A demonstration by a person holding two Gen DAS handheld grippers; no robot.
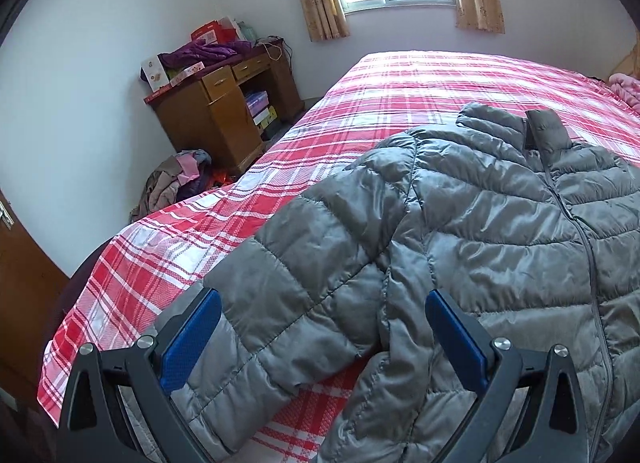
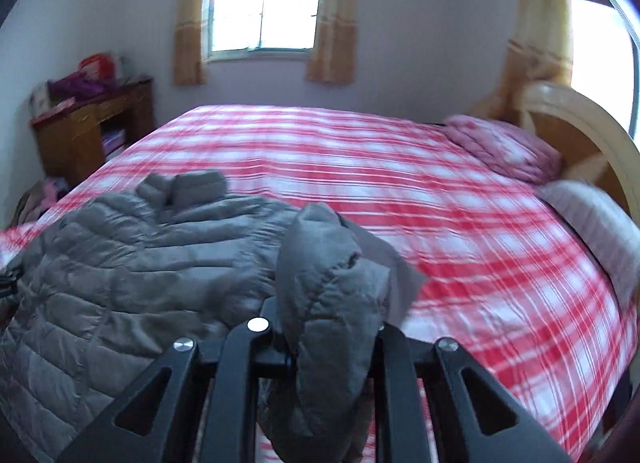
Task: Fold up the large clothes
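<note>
**Right sleeve gripped; left gripper open over the other sleeve**

I see one bed (image 1: 400,103) carrying one grey puffer jacket (image 1: 500,223), front up, along the near edge, collar towards the far edge, hem towards me; that is its long axis. My right gripper (image 2: 320,343) is clamped on the right sleeve (image 2: 324,271), lifted off the bedspread. My left gripper (image 1: 324,335) stands wide, the left sleeve (image 1: 288,287) between its jaws, ungripped. I count two sleeves, two grippers.

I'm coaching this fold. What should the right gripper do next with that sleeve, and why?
Probably carry the sleeve across onto the jacket front: the right gripper is shut on it, lifted, and the jacket lies flat, zipped, on the bed.
</note>
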